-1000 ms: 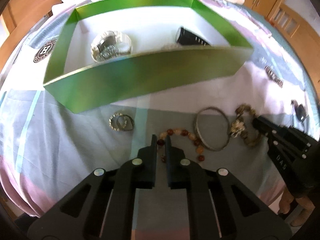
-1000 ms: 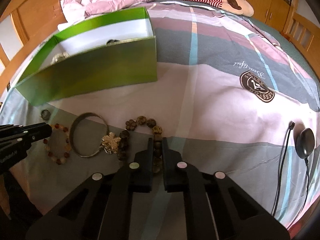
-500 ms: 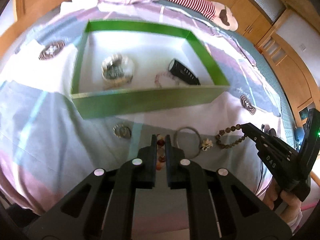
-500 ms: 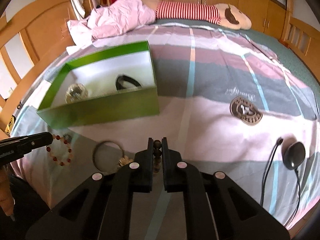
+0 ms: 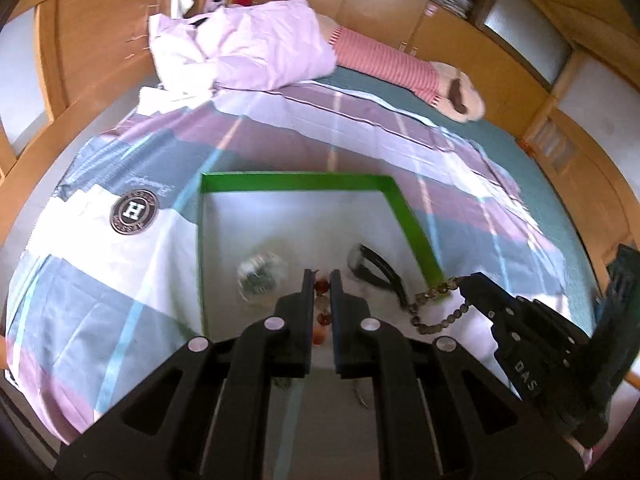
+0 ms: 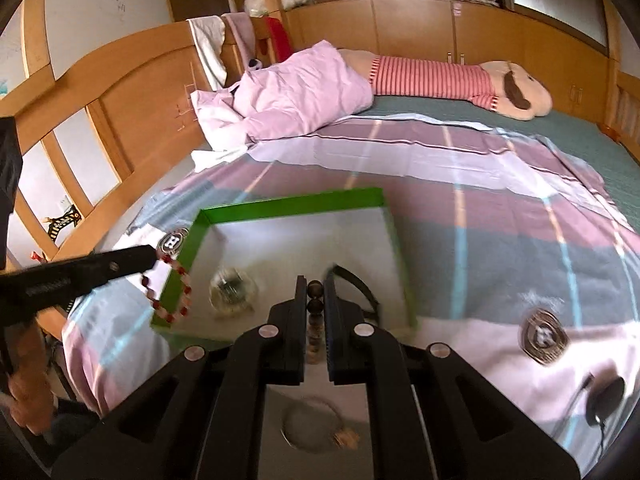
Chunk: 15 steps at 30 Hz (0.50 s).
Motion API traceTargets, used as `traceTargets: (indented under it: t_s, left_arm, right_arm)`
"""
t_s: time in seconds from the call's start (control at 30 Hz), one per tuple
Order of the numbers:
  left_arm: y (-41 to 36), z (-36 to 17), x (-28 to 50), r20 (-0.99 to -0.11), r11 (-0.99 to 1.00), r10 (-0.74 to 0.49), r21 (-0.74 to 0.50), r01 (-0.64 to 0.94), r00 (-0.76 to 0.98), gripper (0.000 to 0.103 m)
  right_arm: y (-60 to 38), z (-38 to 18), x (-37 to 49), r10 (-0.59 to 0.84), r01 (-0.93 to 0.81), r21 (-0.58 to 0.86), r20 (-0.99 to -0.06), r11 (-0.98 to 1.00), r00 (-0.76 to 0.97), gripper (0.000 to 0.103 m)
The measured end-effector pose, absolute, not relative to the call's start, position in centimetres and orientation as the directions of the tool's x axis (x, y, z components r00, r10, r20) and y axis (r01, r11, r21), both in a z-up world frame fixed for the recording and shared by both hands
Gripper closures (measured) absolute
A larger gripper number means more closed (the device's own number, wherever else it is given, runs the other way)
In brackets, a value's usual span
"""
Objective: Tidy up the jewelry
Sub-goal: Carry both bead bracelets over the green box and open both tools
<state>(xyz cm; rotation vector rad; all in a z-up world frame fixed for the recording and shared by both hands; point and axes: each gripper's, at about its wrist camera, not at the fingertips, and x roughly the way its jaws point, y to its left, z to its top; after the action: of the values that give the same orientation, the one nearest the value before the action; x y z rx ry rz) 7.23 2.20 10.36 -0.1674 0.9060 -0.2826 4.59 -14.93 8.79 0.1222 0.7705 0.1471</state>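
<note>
Left wrist: round glossy beads [image 5: 322, 307] in tool [image 5: 319, 280].

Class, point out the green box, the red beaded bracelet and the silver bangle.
green box [image 6: 288, 202], right wrist view, on its far wall.
red beaded bracelet [image 6: 187, 290], right wrist view, on a bead of the hanging loop.
silver bangle [image 6: 286, 432], right wrist view, on its left rim.

Green box [image 5: 416, 232] open on top; access from above unobstructed. Inside, floor space is taken by a silver watch [image 5: 262, 274] left of centre and a black watch [image 5: 372, 268] at the right wall; the far half of the white floor is bare. A bangle [image 6: 316, 424] lies on the bed [image 6: 500, 248] before the near wall. Pink bedding [image 6: 304, 92] and a striped plush [image 6: 460, 80] are well behind the box.
</note>
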Motion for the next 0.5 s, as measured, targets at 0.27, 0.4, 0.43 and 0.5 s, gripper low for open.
traceTargets:
  t_s: [0.27, 0.4, 0.43, 0.5]
  left_arm:
    - [2.7, 3.9, 11.1, -0.793, 0.965, -0.247, -0.251, 0.07, 0.558, 0.095]
    - [2.7, 2.6, 11.3, -0.806, 0.969, -0.237, -0.237, 0.071, 0.542, 0.088]
    - [2.8, 2.6, 11.0, -0.802, 0.967, -0.246, -0.24, 0.084, 0.544, 0.079]
    - [3.0, 3.0, 10.2, -0.789, 0.961, -0.269, -0.255, 0.104, 0.552, 0.074]
  right_arm:
    - [-12.0, 3.3, 9.5, 0.142, -0.082, 0.117, -0.77, 0.99, 0.623, 0.094]
    - [-12.1, 2.7, 8.9, 0.123, -0.084, 0.091, -0.768, 0.992, 0.629, 0.064]
    - [-12.1, 3.0, 8.6, 0.131, -0.089, 0.096, -0.761, 0.991, 0.636, 0.059]
    - [-12.7, 3.9, 7.4, 0.148, -0.1, 0.109, -0.744, 0.989, 0.652, 0.059]
